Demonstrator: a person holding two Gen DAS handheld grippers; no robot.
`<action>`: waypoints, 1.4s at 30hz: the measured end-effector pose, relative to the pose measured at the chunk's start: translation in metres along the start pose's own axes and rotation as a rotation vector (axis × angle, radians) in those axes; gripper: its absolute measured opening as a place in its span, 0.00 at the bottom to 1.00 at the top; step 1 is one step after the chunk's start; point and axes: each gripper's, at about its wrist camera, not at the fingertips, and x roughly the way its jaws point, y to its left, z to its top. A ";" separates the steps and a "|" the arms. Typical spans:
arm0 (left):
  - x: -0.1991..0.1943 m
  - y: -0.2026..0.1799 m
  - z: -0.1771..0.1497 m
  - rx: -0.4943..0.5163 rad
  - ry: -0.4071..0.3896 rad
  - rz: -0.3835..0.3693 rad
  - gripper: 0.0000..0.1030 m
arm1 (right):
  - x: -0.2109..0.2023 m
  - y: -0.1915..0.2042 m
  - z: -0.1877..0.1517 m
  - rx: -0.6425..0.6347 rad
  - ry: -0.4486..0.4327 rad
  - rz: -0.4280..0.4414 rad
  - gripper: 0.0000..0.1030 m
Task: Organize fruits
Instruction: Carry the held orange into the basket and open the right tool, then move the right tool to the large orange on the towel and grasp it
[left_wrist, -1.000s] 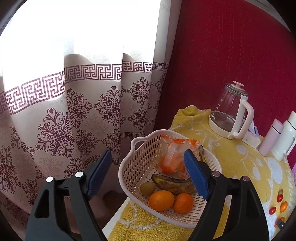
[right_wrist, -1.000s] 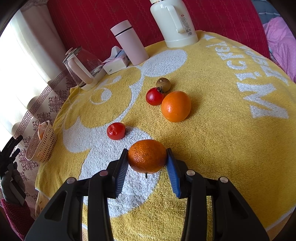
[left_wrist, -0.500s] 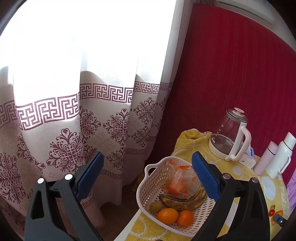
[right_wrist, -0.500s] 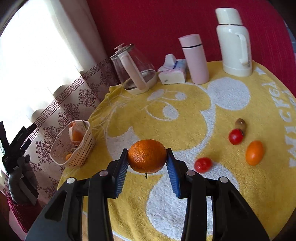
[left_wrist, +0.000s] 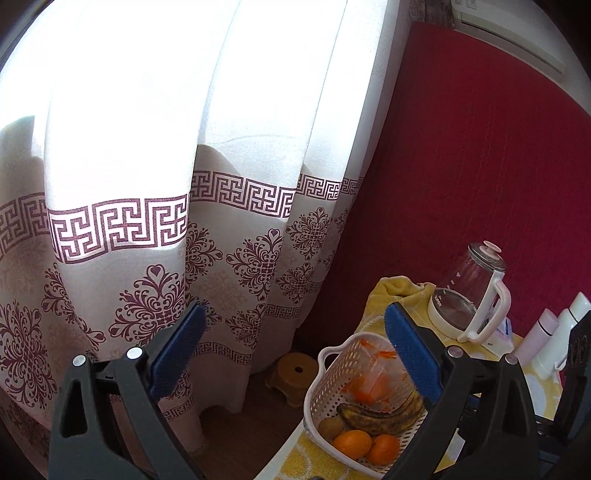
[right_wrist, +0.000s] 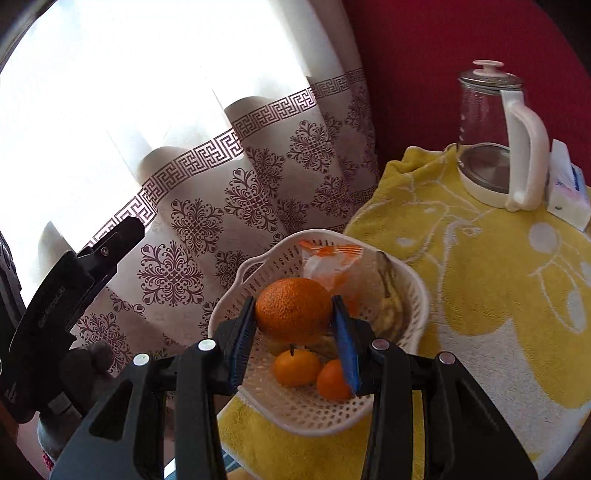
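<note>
Now that you have swung your right gripper (right_wrist: 294, 321) off the open towel, the orange (right_wrist: 293, 309) it clamps hangs over the white perforated basket (right_wrist: 413, 295), just above two smaller oranges (right_wrist: 297, 367). Release looks next. Its dimpled skin contrasts with the nubby yellow towel (right_wrist: 480, 295). Your left gripper (left_wrist: 291, 354) has drawn back, jaws wide, empty.

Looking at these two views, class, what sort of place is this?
Probably a room in a home: a patterned white window curtain, a glass electric kettle and a white plastic fruit basket on a yellow towel-covered table.
</note>
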 end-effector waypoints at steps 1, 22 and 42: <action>0.001 0.001 0.000 -0.003 0.003 -0.003 0.96 | 0.008 0.004 0.002 0.002 0.011 0.013 0.40; 0.006 -0.011 -0.007 0.019 0.023 -0.030 0.96 | 0.002 -0.025 -0.022 0.084 -0.028 -0.034 0.56; -0.003 -0.024 -0.010 0.000 0.018 -0.080 0.97 | -0.045 -0.076 -0.066 0.200 -0.096 -0.180 0.72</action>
